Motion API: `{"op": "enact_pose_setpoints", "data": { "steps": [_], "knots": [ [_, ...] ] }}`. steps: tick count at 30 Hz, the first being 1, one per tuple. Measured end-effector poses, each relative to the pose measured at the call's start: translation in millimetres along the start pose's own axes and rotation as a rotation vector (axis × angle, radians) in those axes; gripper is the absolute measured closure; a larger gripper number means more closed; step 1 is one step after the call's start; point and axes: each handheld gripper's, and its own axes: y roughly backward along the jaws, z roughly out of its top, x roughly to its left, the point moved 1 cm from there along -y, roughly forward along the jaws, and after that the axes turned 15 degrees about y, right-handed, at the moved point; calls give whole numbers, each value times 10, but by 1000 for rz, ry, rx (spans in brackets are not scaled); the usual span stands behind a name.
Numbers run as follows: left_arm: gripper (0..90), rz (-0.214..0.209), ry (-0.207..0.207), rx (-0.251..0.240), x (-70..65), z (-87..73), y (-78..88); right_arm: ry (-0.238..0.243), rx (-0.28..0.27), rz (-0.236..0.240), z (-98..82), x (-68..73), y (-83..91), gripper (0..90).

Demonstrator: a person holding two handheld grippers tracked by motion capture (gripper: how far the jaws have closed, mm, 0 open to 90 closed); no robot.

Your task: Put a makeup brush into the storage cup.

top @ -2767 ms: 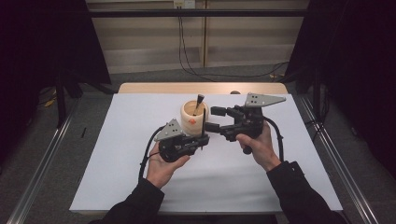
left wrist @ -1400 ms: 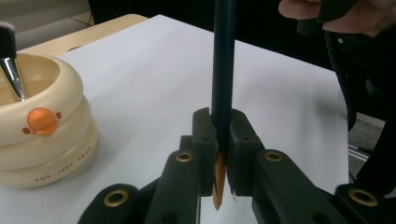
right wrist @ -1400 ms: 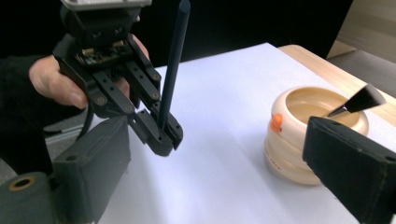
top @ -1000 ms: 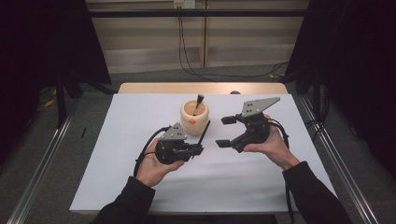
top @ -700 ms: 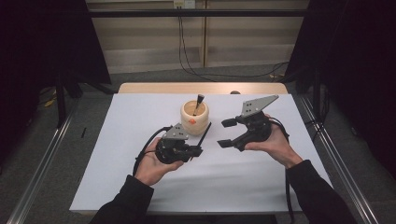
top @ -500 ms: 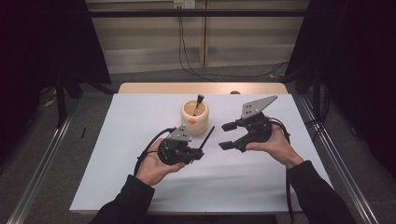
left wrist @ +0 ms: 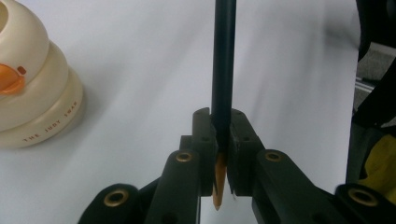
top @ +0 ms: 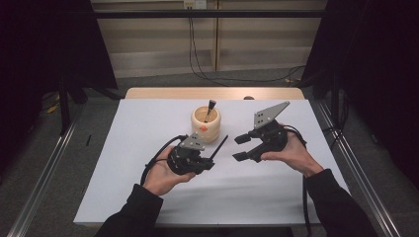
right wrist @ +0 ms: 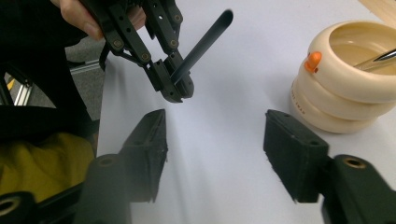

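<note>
Left gripper [top: 210,157]: nearest the person, just above the white bench [top: 123,187]; its fingers [left wrist: 205,135] are clenched on a dark pencil [left wrist: 223,70], gripped close to its orange sharpened tip.

Pencil: the blunt end slants up and away from the left hand, toward the holder; in the right gripper view [right wrist: 201,46] it juts out clear of everything else.

Right gripper [top: 240,147]: beside the left one and apart from it, lifted off the bench. Its fingers [right wrist: 149,144] are released, with nothing but bare bench between them, and they have just been closing partway.

Pen holder [top: 206,123]: a cream ringed cup with an orange mark, standing upright past both grippers near the bench's middle. One dark pen [top: 210,107] leans inside it.

Progress: judging by the layout, the work is tidying pens into the holder. One is in; the pencil is picked up but not yet dropped in.

Left to do: carry the pencil over the rim, turn it upright and let go.

Open room: white surface lies free on all sides of the holder. The right gripper stands off to one side, so the path from pencil to cup looks unblocked.

Edges: the bench's far wooden edge [top: 212,93] is close behind the holder; the side edges are well away.
</note>
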Motion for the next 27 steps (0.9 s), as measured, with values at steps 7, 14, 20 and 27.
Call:
{"op": "enact_pose_setpoints", "data": {
  "steps": [7, 14, 20, 27],
  "knots": [
    [840, 21, -12, 25, -21, -12, 2, 25, 58, 45, 0, 35, 2, 459],
    [840, 40, -60, 94, -59, -21, -55, 57, 120, 71, -16, 51, -27, 506],
    [840, 46, -79, 126, -97, -33, -98, 79, 155, 99, -20, 77, -65, 507],
    [840, 66, -126, 206, -141, -38, -137, 79, 178, 120, -32, 84, -103, 507]
  ]
}}
